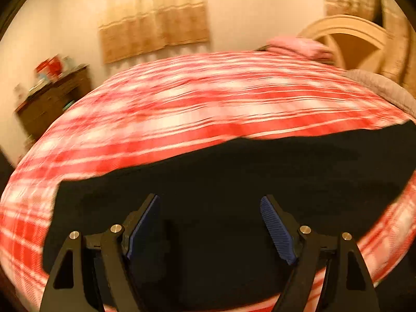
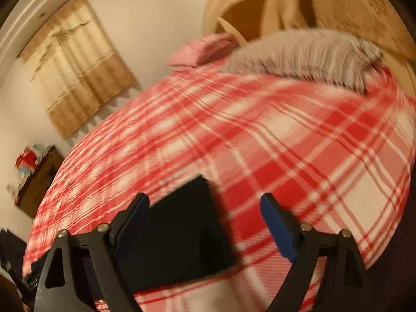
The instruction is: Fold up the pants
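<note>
Two hand-held grippers hover above a bed covered by a red-and-white plaid blanket [image 1: 182, 98]. Dark pants [image 1: 234, 176] lie flat on that blanket, filling the lower half of the left wrist view, from about 9 o'clock across to 3 o'clock. The left gripper [image 1: 209, 228] hangs over the dark cloth with its blue-padded jaws spread wide and nothing between them. The right gripper [image 2: 205, 223] is also wide apart and holds nothing; one squared end of the pants [image 2: 182, 223] lies below it, toward 7 o'clock, with plaid showing under the right-hand finger.

Judging by how they drape, the pants look soft, light and limp, likely to sag and crease when lifted, not slippery or fragile. A sensible hold would be pinching an edge or corner, one gripper at each end, so the cloth stays taut.

No containers hold anything here. A grey pillow [image 2: 299, 57] and a pink pillow [image 2: 200, 49] sit toward 12 o'clock, well apart from the pants. Both views are blurred.
</note>
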`<action>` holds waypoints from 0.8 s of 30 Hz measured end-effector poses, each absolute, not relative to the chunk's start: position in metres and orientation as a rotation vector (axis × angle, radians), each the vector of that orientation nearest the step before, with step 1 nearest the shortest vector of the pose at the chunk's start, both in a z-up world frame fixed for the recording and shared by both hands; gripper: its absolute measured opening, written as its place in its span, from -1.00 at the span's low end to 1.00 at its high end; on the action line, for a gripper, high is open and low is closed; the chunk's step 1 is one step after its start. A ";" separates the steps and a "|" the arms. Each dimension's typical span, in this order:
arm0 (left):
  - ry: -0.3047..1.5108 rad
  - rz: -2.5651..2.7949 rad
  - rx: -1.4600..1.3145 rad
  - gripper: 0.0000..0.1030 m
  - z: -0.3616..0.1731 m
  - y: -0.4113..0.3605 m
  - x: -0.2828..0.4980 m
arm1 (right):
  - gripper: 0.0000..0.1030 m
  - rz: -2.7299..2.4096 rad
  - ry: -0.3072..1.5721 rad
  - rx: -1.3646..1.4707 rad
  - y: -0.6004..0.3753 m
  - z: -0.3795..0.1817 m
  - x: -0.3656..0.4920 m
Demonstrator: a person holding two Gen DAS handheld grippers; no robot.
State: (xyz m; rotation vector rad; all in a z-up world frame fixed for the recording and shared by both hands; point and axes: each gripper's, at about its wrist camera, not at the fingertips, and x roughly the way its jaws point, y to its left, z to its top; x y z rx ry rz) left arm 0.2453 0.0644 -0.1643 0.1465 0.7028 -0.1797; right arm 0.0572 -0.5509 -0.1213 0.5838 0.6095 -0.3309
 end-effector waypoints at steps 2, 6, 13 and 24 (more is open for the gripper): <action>0.710 -0.132 0.133 0.56 -0.169 0.086 0.248 | 0.51 -0.306 0.652 0.609 -0.555 -0.129 0.060; 0.718 -0.062 0.115 0.56 -0.180 0.117 0.251 | 0.41 -0.281 0.710 0.591 -0.551 -0.138 0.069; 0.696 -0.047 0.087 0.64 -0.192 0.123 0.253 | 0.28 -0.245 0.732 0.536 -0.539 -0.143 0.079; 0.668 -0.036 0.053 0.78 -0.195 0.120 0.254 | -0.62 -0.103 0.752 0.575 -0.533 -0.148 0.079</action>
